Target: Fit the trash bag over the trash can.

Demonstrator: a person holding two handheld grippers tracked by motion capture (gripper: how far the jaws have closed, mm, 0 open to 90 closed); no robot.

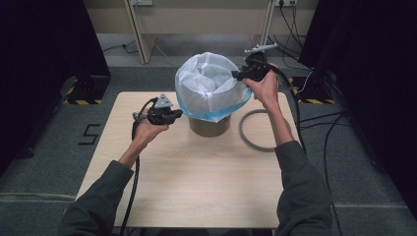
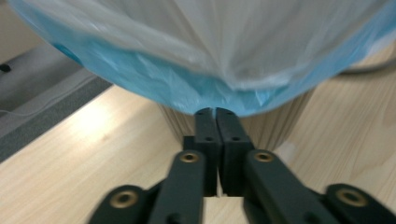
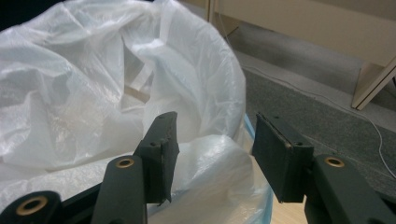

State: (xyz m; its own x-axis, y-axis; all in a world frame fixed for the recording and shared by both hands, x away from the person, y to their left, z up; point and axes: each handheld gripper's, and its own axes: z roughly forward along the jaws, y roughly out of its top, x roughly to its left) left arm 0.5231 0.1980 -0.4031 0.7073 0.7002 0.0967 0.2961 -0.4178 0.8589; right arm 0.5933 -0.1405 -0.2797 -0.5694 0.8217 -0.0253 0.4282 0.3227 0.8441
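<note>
No labels readable anywhere. Left tool (image 2: 215, 112) is pinched shut just under the bag (image 1: 209, 83) edge, empty. Right tool (image 3: 212, 140) gapes half-wide over the bag rim, gripping nothing.

One bin (image 1: 209, 125) is counted, lined with one white bag (image 1: 206, 81) and one blue bag (image 1: 216, 114); one grey ring (image 1: 255, 130) and two grippers are seen.

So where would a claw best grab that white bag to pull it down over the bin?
Probably the loose white bag edge folded over the bin rim, coming from the side: it hangs free there, thin enough to pinch. The left claw sits shut at that hem.
</note>
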